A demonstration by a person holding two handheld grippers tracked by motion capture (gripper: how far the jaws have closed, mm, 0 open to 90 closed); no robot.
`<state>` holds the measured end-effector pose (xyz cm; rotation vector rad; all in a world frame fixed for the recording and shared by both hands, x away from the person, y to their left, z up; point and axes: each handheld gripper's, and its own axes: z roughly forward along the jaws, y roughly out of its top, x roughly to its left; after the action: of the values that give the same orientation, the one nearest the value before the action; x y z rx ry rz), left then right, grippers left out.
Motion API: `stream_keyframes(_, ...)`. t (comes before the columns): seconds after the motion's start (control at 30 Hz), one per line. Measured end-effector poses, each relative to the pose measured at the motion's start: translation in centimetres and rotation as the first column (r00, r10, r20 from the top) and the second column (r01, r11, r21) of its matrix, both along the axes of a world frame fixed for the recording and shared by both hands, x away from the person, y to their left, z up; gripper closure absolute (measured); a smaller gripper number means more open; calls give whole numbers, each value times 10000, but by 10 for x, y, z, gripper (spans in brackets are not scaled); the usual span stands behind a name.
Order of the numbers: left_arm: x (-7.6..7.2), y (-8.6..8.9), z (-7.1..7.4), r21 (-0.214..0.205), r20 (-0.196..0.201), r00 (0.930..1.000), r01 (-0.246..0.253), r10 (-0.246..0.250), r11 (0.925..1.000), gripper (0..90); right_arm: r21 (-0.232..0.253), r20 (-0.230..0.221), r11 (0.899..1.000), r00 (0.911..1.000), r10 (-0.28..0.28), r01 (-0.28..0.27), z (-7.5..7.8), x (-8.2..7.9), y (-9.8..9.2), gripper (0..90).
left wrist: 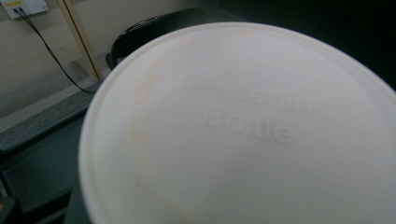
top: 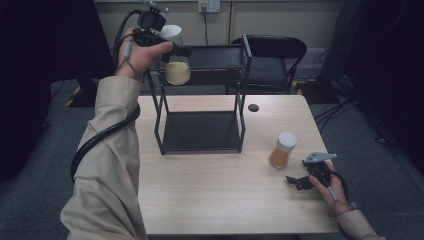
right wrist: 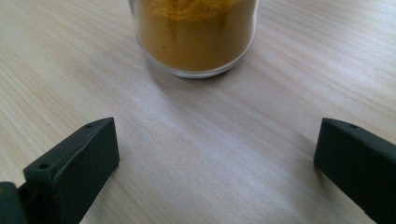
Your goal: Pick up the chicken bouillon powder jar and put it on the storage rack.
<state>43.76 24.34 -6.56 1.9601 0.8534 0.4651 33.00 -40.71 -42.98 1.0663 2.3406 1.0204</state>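
Two seasoning jars are in play. The left gripper (top: 172,50) is clamping one pale-powder jar (top: 177,65) by its side and holding it in the air at the level of the black rack's (top: 202,102) top shelf (top: 212,56), at that shelf's left end; in the left gripper view the jar's white lid (left wrist: 243,126), embossed "Seasoning Bottle", is sitting right up against the camera. The right gripper (top: 300,181) is resting low over the wooden table (top: 220,195) with its jaws standing wide apart on nothing, pointing at the second jar (top: 282,150), the one with orange powder (right wrist: 196,32), which is standing just ahead of them on the table, near the right edge.

Judging from here, the risk is lying with the raised jar: the glass looks smooth and the grip is on its side, so it could be slipping or tilting, and its base could be catching the shelf's raised rim or the rack's corner post on the way in. A knock there could be tipping the light rack.
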Motion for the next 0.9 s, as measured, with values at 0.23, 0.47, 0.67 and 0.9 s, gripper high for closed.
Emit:
stream_keyframes(0.23, 16, -3, 14, 29, 72, 9997, -217, 217, 9998, 359, -1, -1, 10000, 10000, 5, -5, 0, 0, 0, 0)
stream_keyframes(0.47, 37, -6, 18, 31, 12, 9990, -447, 447, 9990, 359, -4, -10, 10000, 10000, 27, -27, 0, 1, 0, 0)
stream_keyframes(0.67, 52, -8, 12, -96, -5, 9968, -799, 799, 9968, 359, -3, -14, 10000, 10000, 44, -44, 0, 1, 0, 0)
stream_keyframes(0.9, 63, -8, 2, -120, -85, 9936, -1127, 1126, 9936, 359, -5, -10, 10000, 10000, 52, -52, 0, 1, -1, 0)
